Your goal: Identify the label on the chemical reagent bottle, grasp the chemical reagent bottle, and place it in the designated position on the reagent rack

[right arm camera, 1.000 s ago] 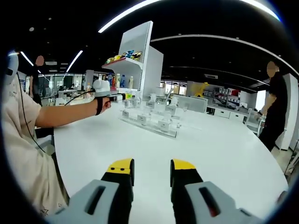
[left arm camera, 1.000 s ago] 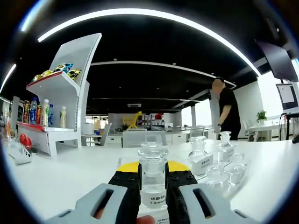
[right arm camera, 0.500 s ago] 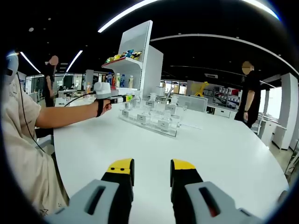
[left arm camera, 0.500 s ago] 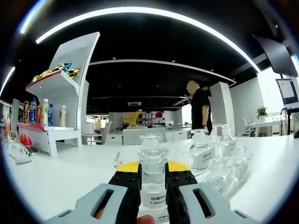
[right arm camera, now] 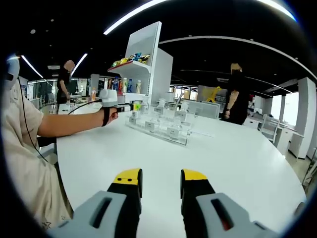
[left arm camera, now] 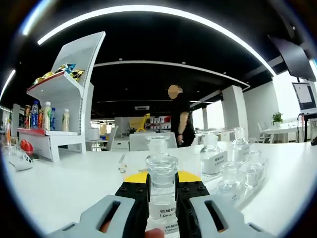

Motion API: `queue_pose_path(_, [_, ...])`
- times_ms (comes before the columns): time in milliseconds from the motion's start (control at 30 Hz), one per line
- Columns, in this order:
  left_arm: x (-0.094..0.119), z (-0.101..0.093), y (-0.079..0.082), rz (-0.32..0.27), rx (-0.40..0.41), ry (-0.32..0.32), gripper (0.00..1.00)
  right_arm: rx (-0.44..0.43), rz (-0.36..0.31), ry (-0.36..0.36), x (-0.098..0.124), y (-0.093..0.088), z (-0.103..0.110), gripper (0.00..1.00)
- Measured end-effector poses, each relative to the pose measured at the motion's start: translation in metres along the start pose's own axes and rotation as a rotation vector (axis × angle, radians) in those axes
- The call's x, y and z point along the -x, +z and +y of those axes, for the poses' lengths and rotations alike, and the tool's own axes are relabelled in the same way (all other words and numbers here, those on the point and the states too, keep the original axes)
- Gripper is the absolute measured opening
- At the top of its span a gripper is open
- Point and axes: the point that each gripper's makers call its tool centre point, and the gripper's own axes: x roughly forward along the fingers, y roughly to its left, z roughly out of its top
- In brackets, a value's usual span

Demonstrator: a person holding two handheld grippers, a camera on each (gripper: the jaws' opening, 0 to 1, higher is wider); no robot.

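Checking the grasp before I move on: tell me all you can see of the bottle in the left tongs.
The small clear glass reagent bottle stands upright, shut between the left tongs' black, yellow-tipped jaws. It has a round glass stopper, a narrow neck and a white label with dark print, partly hidden. Clear liquid seems to sit inside. Its base is out of sight.

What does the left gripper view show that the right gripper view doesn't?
The left gripper view shows, close up, the left gripper shut on a clear glass bottle with a white label.

The right gripper view shows the right gripper open above the white table, plus the person's outstretched arm.

Both show the clear rack of bottles and the white display shelf.
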Motion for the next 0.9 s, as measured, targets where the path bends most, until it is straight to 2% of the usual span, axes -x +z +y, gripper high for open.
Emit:
queue_pose_path(400, [0.003,0.001,-0.011,0.03,0.034,-0.005,0.2,-0.003,-0.002,-0.001,0.001,0.0,-0.001,0.3])
queue_pose_path(900, [0.008,-0.006,-0.017,0.05,0.026,-0.009,0.2,-0.007,-0.005,0.001,0.001,-0.001,-0.001,0.3])
